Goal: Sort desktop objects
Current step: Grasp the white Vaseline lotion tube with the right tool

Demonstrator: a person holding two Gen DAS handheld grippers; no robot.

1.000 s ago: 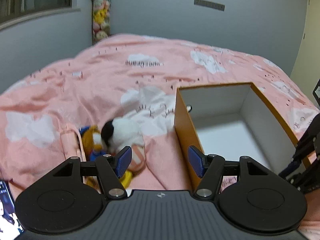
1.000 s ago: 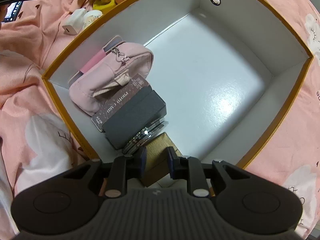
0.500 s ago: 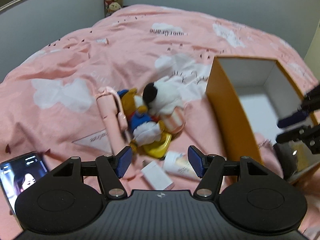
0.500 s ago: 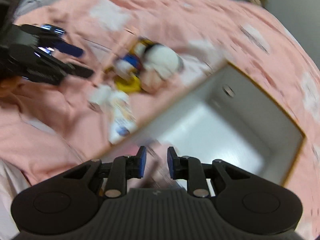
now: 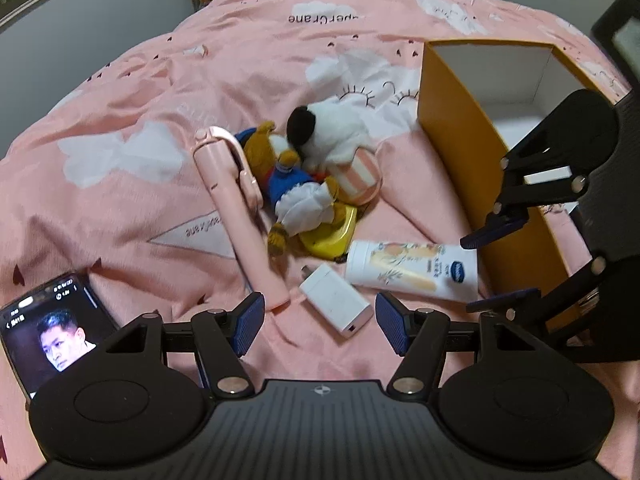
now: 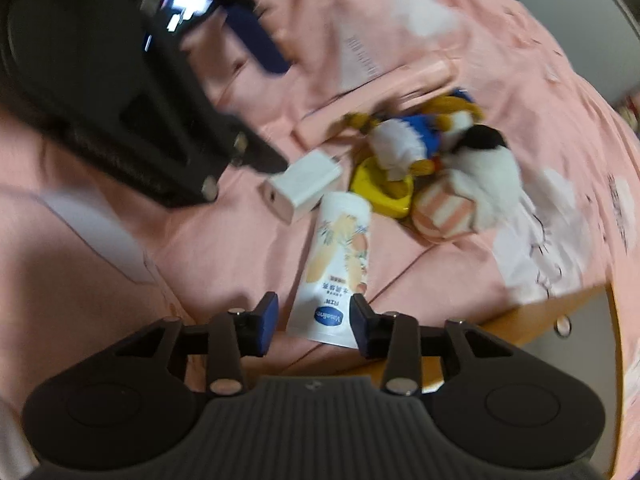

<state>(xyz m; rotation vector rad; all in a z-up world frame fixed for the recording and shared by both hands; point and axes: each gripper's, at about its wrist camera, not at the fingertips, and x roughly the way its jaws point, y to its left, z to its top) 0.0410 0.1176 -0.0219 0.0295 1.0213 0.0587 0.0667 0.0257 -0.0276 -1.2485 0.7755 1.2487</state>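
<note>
Left wrist view: one tube (image 5: pixel 412 271), one charger (image 5: pixel 335 300)

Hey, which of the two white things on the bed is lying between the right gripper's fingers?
The white lotion tube; the white charger lies farther out.

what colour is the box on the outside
Orange outer walls, white inside; clearest in the left wrist view.

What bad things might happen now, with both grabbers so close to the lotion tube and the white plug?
1. The right hand-held gripper has just been opening around the lotion tube's flat bottom end; gripped only there, the tube might droop or slip.
2. The left hand-held gripper, open over the white charger, sits close to the right one, so they could bump.
3. The charger lies beside the tube and the pink stick, so either might get nudged.
</note>
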